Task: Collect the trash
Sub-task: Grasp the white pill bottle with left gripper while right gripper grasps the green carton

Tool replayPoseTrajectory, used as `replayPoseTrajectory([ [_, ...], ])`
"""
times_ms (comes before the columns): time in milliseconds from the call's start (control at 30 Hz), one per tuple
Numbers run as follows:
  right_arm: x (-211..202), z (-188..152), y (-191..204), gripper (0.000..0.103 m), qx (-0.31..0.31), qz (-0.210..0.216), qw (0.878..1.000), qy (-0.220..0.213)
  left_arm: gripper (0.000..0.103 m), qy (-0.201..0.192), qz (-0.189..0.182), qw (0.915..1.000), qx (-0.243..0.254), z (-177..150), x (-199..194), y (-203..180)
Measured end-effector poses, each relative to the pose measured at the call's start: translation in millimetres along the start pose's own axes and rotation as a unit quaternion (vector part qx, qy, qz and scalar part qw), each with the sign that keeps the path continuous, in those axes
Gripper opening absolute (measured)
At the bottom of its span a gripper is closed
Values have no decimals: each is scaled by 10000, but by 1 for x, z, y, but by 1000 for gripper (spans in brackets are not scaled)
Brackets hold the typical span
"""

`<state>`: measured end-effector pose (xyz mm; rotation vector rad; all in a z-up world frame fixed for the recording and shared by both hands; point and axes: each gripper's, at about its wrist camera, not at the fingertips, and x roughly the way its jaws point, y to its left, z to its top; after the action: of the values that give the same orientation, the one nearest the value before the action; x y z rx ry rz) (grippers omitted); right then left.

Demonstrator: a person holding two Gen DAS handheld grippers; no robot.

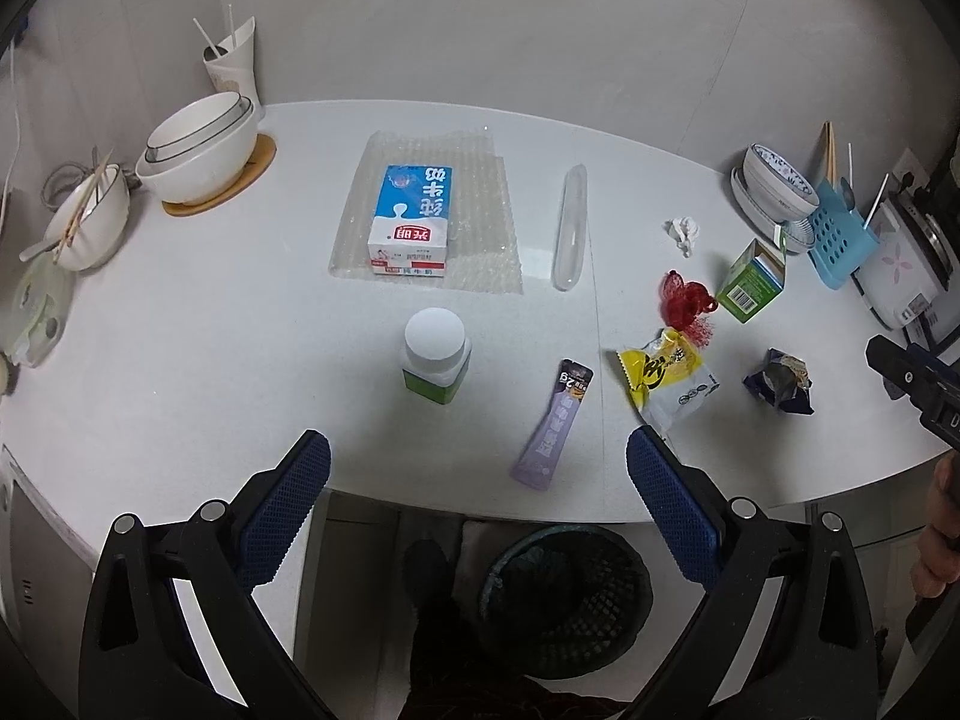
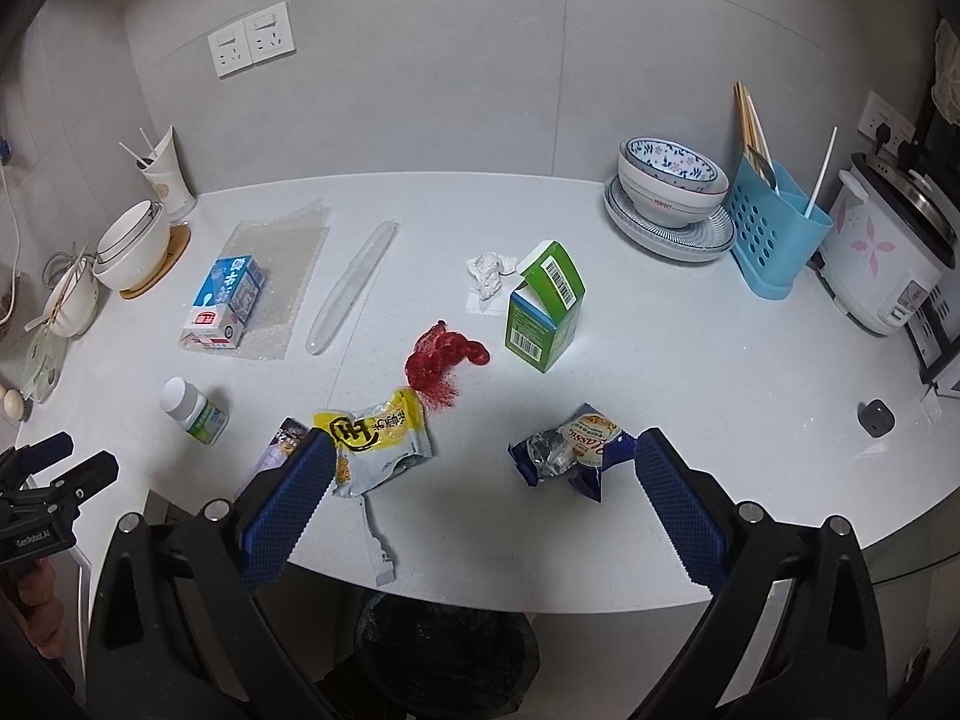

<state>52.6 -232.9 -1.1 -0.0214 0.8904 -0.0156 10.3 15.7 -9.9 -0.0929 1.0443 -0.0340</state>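
Left claw (image 1: 478,465): we hold it spread wide, empty, over the counter (image 1: 180,360) edge | purple sachet (image 1: 552,426) between its fingers, bottle (image 1: 436,354) just ahead | right claw (image 2: 483,462): gaping, empty | yellow wrapper (image 2: 375,444) by its left finger, blue wrapper (image 2: 570,450) between fingers | bin (image 2: 444,654) below.

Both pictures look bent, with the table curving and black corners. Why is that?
Fisheye lenses: in the left wrist view the table edge bows and the corners go black; the right wrist view bends the wall sockets too. Lighting is soft, shadows faint, and both are sharp.
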Motion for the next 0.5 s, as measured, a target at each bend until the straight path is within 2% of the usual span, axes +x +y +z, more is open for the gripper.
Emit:
replayPoseTrajectory([
  [500, 90, 31, -21, 95, 264, -329, 9985, 363, 97, 502, 120, 9986, -89, 19, 79, 27],
])
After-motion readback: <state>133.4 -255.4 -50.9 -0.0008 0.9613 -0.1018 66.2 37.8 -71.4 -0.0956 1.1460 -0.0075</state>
